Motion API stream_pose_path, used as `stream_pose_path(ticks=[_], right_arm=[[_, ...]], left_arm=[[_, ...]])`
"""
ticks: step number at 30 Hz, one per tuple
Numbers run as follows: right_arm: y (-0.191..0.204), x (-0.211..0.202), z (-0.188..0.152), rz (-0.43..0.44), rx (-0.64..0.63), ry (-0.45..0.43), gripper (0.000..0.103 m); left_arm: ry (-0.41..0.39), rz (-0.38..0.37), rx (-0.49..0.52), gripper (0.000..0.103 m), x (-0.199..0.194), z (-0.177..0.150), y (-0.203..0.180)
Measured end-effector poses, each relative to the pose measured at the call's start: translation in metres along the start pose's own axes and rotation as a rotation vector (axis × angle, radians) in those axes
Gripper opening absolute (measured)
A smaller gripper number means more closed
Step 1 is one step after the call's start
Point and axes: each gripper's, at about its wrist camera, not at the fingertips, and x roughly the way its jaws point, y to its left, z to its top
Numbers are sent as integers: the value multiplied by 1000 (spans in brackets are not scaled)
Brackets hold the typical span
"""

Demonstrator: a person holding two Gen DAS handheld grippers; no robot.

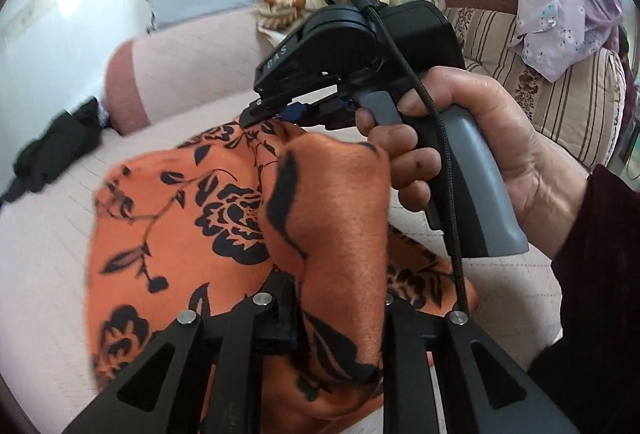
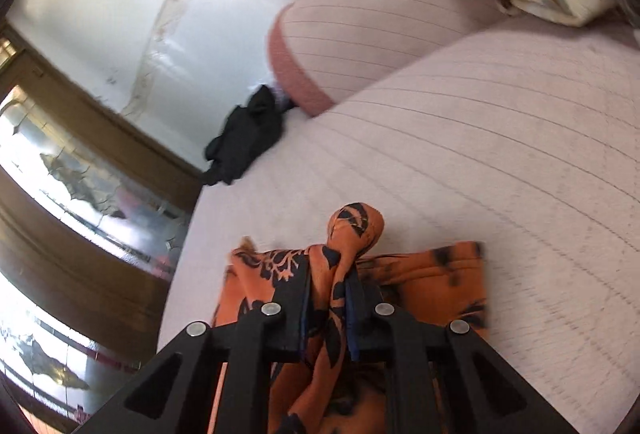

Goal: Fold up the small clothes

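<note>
While both tongs (image 1: pixel 340 318) (image 2: pixel 328 298) pinch the orange garment (image 1: pixel 180 218), seemingly, only the left view shows a hand (image 1: pixel 460 146).

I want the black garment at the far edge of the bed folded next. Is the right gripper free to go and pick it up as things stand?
Probably not yet. The right gripper is shut on a bunch of the orange floral cloth, so it would have to let go first. The pink bed cover between it and the black garment looks clear.

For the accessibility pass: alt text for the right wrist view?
The right gripper is shut on a bunched fold of orange black-flowered cloth, over a pale pink striped sofa seat. A black garment lies crumpled at the seat's far edge.
</note>
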Motion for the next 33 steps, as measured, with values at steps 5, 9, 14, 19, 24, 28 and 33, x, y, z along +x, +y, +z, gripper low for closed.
stream_pose_path(ticks=[5, 9, 14, 19, 24, 28, 33], right_arm=[[-22, 10, 5, -51, 8, 42, 15], [-38, 16, 3, -76, 44, 78, 16], [-33, -9, 2, -150, 64, 46, 19], [-2, -52, -14, -104, 29, -31, 19], [62, -52, -47, -44, -95, 33, 19], [73, -39, -88, -171, -116, 138, 19], [41, -50, -124, -335, -55, 164, 13]], left_arm=[[37, -43, 11, 32, 17, 4, 0], [53, -97, 23, 54, 4, 4, -2], [-77, -78, 50, 74, -54, 9, 23], [-139, 130, -7, 78, -87, 3, 82], [-79, 254, -154, 78, -82, -23, 135], [-43, 232, -169, 78, -74, -37, 128], [104, 208, -67, 79, -42, -61, 97]])
